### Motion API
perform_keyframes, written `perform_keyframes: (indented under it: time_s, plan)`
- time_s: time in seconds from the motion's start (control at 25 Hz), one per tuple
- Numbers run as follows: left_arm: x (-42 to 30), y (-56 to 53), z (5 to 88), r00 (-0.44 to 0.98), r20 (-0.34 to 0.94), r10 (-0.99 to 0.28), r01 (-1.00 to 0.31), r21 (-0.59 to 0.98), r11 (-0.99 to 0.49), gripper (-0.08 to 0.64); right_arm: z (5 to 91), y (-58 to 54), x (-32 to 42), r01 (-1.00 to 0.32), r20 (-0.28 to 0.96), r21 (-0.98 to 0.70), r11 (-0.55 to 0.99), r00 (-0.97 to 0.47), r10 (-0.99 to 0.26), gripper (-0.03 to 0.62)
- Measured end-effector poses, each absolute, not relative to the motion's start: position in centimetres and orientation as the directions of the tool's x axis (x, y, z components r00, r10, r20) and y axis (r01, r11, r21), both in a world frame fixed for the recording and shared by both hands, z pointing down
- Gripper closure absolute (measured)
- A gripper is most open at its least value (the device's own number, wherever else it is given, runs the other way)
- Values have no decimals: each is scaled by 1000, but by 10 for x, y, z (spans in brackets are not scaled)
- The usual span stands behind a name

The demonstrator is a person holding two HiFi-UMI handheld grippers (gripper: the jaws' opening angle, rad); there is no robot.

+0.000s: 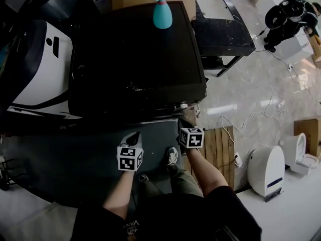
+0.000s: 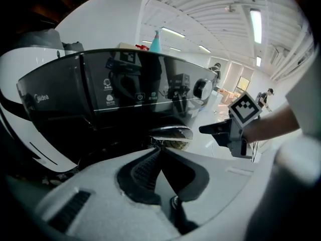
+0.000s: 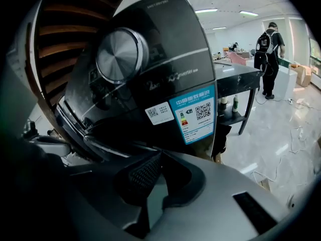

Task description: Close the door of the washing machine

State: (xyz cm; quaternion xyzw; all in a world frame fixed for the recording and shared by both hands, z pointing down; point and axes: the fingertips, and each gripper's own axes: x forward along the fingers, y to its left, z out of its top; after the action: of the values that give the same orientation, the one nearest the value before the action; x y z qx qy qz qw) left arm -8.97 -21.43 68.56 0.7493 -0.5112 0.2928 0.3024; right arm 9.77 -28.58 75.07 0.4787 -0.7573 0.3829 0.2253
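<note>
A black front-loading washing machine [image 1: 135, 59] stands before me, seen from above in the head view. The chrome rim of its door [image 1: 186, 106] shows at the front right corner; I cannot tell how far the door stands ajar. My left gripper [image 1: 134, 135] is shut and empty in front of the machine, its tips [image 2: 159, 148] close to the chrome door rim [image 2: 170, 132]. My right gripper [image 1: 186, 120] is also shut and empty, near the same corner. Its own view [image 3: 160, 153] looks at the control panel, the silver knob [image 3: 120, 54] and a blue label [image 3: 196, 112].
A teal spray bottle [image 1: 162, 11] stands on the machine's top at the back. A white appliance [image 1: 40, 69] sits to the left, a black table [image 1: 220, 29] to the right. A wooden pallet [image 1: 220, 144], a white device [image 1: 266, 169] and cables lie on the floor.
</note>
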Motion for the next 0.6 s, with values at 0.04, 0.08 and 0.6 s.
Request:
perform_keyframes:
  time_s: [0.04, 0.08, 0.6]
  plan:
    - [-91, -210, 680, 314, 741, -594, -942, 164, -294, 548, 744, -282, 100, -899, 700, -370, 234, -435, -566, 592]
    - [-93, -205, 675, 322, 734, -598, -940, 174, -292, 548, 736, -277, 103, -899, 690, -381, 216, -432, -581, 592]
    - [-119, -119, 579, 509, 568, -646, -860, 344, -376, 548, 608, -174, 117, -867, 477, -486, 112, -371, -797, 592]
